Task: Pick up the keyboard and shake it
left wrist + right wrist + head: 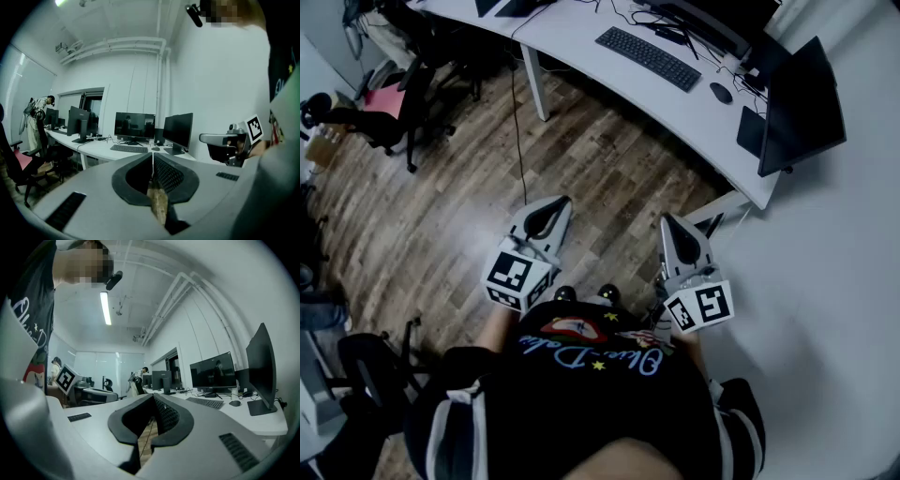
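Observation:
The black keyboard (649, 58) lies on the long white desk (581, 42) at the top of the head view, with a black mouse (721, 92) to its right. Both grippers hang over the wooden floor, well short of the desk. My left gripper (556, 202) is shut and holds nothing. My right gripper (667, 220) is shut too, also empty. In the left gripper view the keyboard (128, 148) sits far off beyond the closed left gripper (153, 157). From the right gripper view the keyboard (205, 402) lies off to the right of the closed right gripper (153, 397).
Dark monitors (802, 108) stand on the desk's right end and behind the keyboard. A white desk leg (534, 89) and a hanging cable (517, 103) are ahead on the left. Office chairs (389, 103) stand at the left. A person (35, 122) stands far off by the desks.

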The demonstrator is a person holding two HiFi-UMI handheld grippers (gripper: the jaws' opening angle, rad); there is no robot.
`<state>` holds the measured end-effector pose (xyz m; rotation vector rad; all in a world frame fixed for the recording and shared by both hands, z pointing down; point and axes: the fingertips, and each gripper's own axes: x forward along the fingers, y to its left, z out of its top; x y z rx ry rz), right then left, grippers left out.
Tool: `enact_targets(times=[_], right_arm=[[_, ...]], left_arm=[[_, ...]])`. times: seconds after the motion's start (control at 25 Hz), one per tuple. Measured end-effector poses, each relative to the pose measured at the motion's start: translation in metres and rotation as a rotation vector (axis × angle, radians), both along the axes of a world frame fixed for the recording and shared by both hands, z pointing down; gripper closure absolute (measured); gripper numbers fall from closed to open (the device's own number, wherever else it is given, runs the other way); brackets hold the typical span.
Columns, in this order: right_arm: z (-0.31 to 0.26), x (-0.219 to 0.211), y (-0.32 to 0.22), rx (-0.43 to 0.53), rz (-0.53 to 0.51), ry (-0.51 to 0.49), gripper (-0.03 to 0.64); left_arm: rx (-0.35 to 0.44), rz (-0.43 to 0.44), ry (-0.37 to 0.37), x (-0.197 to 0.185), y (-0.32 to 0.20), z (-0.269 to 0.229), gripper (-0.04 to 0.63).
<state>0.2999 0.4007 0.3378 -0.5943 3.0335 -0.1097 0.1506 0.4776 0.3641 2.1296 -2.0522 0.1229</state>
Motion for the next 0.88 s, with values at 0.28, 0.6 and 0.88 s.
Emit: enact_targets(times=[0.28,0.6,0.88], right_arm=[[0.000,0.001,0.001,-0.004,-0.010,-0.011,0.617],[0.003,0.009,-0.002,-0.013,-0.020,-0.018,0.615],[0.012,0.020,-0.016,-0.037,-0.009,-0.005,0.528]], left_arm=[[-0.002,0.002,0.012,0.004,-0.001,0.000,0.588],[-0.018,0.008,0.003,0.016,-0.003,0.000,0.588],[-0.047,0.018,0.023,0.029,-0.011,0.009,0.499]])
